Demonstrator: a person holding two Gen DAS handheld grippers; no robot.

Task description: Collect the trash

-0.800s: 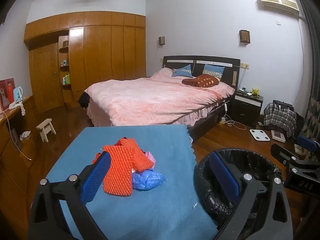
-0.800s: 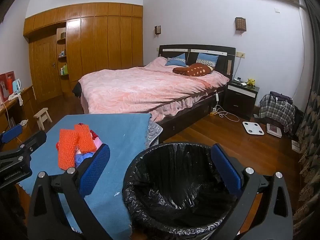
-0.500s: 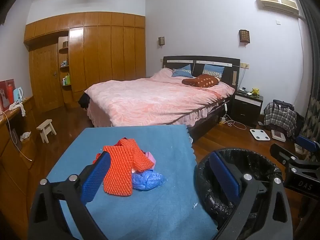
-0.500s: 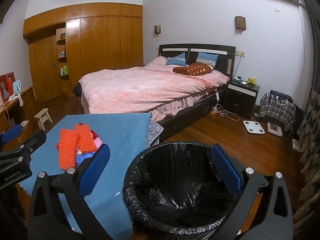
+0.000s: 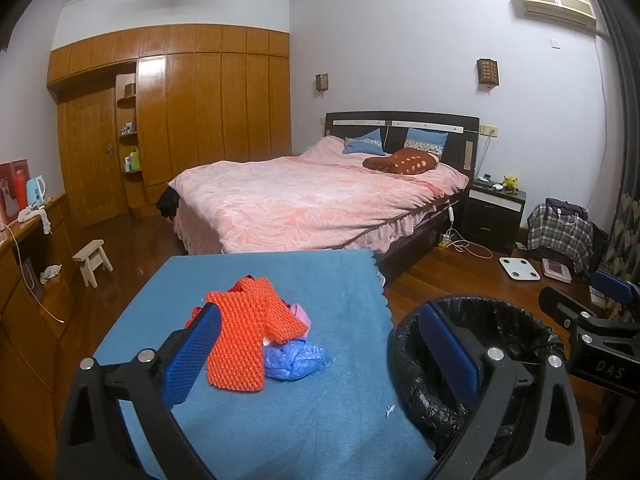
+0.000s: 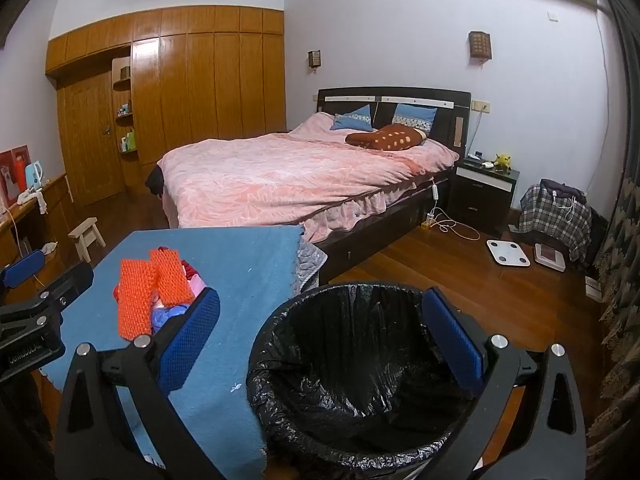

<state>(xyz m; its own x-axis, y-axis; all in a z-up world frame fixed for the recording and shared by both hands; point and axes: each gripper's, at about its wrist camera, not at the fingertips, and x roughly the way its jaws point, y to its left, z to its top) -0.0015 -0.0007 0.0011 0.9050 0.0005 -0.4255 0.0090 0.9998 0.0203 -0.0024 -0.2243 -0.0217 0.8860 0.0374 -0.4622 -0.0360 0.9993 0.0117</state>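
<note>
Nothing's budged since earlier. Both tongs, left (image 5: 318,356) and right (image 6: 320,338), gape wide, empty. Mid-frame orange foam netting (image 5: 244,336): featherlight, squishy; pinch its top edge.

Orange foam netting (image 5: 240,336), crinkled glossy black bin liner (image 6: 360,376), polished wood floor (image 6: 460,280)

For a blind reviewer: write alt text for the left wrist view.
An open left gripper hovers empty over a blue cloth-covered table bearing a small pile: orange foam netting and a crumpled blue plastic bag. A black-lined trash bin stands at right; beyond it, a pink-covered bed.
</note>
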